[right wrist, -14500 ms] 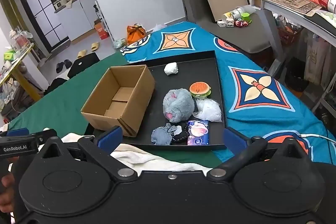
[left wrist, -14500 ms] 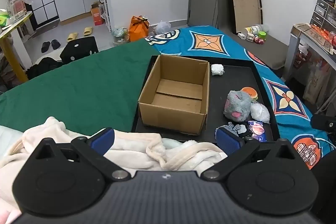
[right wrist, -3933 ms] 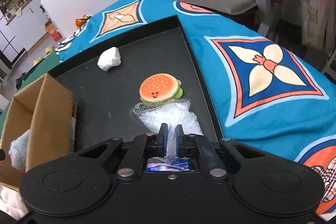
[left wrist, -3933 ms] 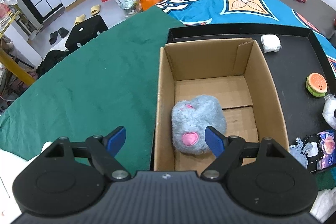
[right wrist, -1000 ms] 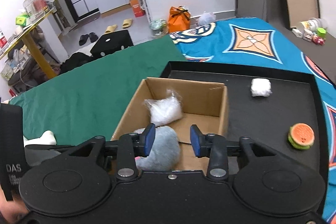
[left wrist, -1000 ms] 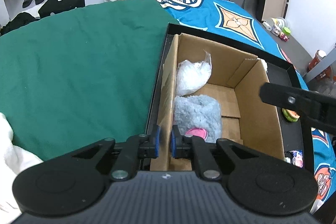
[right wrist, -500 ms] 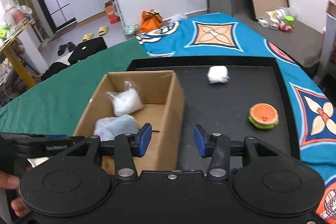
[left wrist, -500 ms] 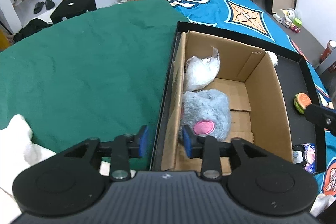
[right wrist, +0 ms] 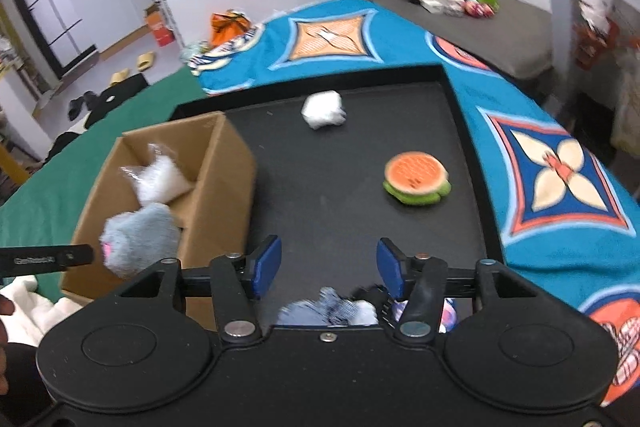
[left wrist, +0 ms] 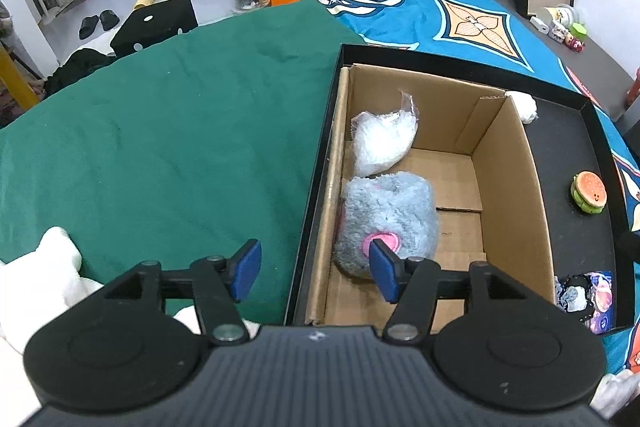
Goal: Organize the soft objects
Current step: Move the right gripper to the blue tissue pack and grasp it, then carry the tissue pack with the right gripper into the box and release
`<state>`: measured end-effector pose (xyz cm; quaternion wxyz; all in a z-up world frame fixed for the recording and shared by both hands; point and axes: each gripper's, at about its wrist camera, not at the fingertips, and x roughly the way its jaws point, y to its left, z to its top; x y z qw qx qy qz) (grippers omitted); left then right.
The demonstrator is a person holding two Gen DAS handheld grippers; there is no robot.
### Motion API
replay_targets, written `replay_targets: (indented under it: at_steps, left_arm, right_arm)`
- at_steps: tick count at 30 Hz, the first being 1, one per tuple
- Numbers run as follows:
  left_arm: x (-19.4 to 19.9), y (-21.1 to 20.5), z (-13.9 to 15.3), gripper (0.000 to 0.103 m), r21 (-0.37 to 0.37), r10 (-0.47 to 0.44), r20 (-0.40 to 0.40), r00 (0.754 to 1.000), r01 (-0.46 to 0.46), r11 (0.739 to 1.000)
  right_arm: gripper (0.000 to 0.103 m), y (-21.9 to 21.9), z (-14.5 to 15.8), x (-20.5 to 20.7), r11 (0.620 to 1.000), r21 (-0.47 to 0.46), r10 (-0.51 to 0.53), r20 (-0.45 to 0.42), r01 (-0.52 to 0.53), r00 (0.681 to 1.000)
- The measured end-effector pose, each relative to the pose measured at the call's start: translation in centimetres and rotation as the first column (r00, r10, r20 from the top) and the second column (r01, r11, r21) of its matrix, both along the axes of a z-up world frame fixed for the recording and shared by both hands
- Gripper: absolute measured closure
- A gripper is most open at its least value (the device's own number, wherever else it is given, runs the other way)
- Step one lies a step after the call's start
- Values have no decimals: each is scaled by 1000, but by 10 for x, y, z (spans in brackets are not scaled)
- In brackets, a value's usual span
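A cardboard box (left wrist: pixel 508 187) stands in the left part of a black tray (left wrist: pixel 460 55). Inside it lie a grey plush toy (left wrist: pixel 388 219) and a clear bag of white filling (left wrist: pixel 380 143). My left gripper (left wrist: pixel 314 269) straddles the box's near left wall and the tray rim; its jaws are opening and the pads do not touch the wall. My right gripper (right wrist: pixel 328 265) hovers over the tray (right wrist: pixel 332 195) to the right of the box (right wrist: pixel 224 183), jaws opening, nothing between them. A burger toy (right wrist: pixel 416 179) and a white wad (right wrist: pixel 323 109) lie beyond it.
A blue-and-white cloth bundle (right wrist: pixel 332 307) and a printed packet (left wrist: pixel 598 301) sit at the tray's near edge. Green cloth (left wrist: pixel 160 147) covers the surface left of the tray and blue patterned cloth (right wrist: pixel 560 179) the right. A white blanket (left wrist: pixel 40 275) lies near left.
My left jaws went from shut on the box's wall to apart. My right gripper swung from above the box to over the tray on its right, and its jaws widened.
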<state>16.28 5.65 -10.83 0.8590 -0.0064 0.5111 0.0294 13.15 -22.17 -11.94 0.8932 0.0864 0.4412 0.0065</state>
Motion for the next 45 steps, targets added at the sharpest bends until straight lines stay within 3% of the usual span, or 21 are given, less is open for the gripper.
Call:
replay_targets:
  at_steps: [10, 24, 36, 39, 41, 43, 45]
  left_arm:
    - [-1, -17, 7, 39, 60, -12, 3, 1000, 12, 998]
    - [1, -41, 8, 38, 135, -8, -18, 1000, 10, 991]
    - [1, -45, 16, 38, 207, -14, -20, 1000, 18, 978]
    - [2, -43, 16, 38, 212, -8, -23, 1000, 12, 977]
    - [3, -43, 16, 38, 213, -9, -24, 1000, 14, 977]
    - [3, -42, 15, 38, 214, -10, -25, 1000, 15, 977]
    - [4, -43, 15, 38, 211, -12, -28, 1000, 18, 977]
  right_arm:
    - [50, -40, -30, 2, 996, 38, -80, -130, 86, 988]
    - [55, -68, -68, 5, 995, 62, -63, -244, 80, 968]
    - [52, -52, -88, 17, 998, 52, -15, -277, 30, 961]
    - [51, -43, -90, 18, 1000, -3, 0, -282, -1, 960]
    - [55, -44, -90, 18, 1000, -7, -6, -278, 5, 960]
    - [82, -48, -88, 16, 1000, 1, -25, -273, 27, 962]
    - [82, -51, -88, 16, 999, 12, -37, -272, 42, 961]
